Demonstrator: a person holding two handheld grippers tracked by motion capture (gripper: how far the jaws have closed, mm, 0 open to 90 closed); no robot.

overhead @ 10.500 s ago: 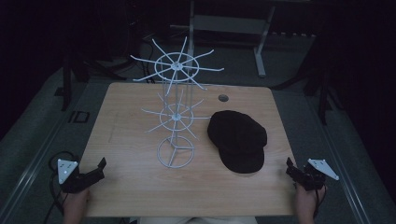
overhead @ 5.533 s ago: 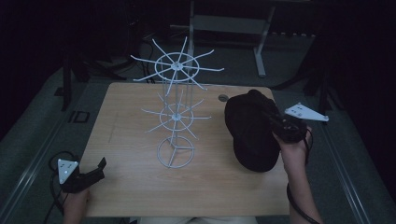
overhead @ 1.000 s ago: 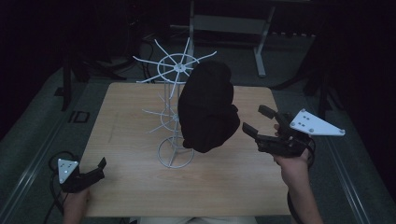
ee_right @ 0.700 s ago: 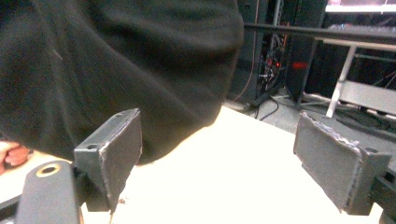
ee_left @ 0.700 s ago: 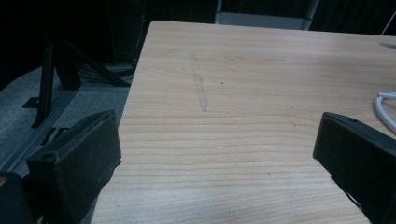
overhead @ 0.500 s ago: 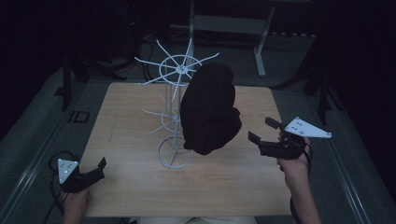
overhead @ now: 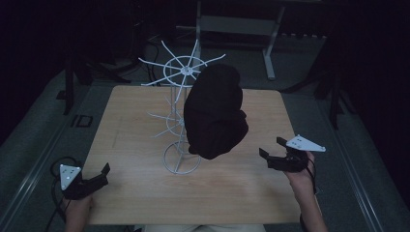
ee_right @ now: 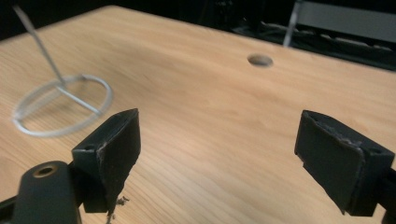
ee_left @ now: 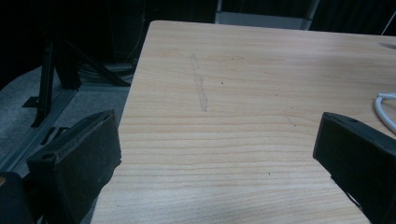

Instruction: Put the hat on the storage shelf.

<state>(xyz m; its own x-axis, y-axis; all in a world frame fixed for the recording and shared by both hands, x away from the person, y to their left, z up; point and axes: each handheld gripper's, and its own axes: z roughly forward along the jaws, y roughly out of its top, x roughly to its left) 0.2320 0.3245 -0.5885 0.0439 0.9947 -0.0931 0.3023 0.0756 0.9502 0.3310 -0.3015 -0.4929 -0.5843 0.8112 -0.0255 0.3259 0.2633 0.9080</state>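
A black cap [overhead: 215, 111] hangs on the upper spokes of a white wire rack [overhead: 182, 72] that stands mid-table, and it covers the rack's right side. My right gripper [overhead: 271, 147] is open and holds nothing, low over the table to the right of the cap and apart from it. In the right gripper view its jaws [ee_right: 219, 144] stand wide, with the rack's base ring [ee_right: 60, 105] ahead on the left. My left gripper [overhead: 102, 174] rests open at the table's front left corner. The left gripper view has bare wood between its jaws [ee_left: 219, 154].
The wooden table [overhead: 130, 121] has a round cable hole [ee_right: 260, 59] near its far edge. An edge of the rack's base ring [ee_left: 385, 109] sits at the right of the left gripper view. Dark floor and metal frames surround the table.
The right gripper lifted the cap from the table and hung it on the rack, then let go. It has since drawn back and down toward the front right. The left gripper stayed still.
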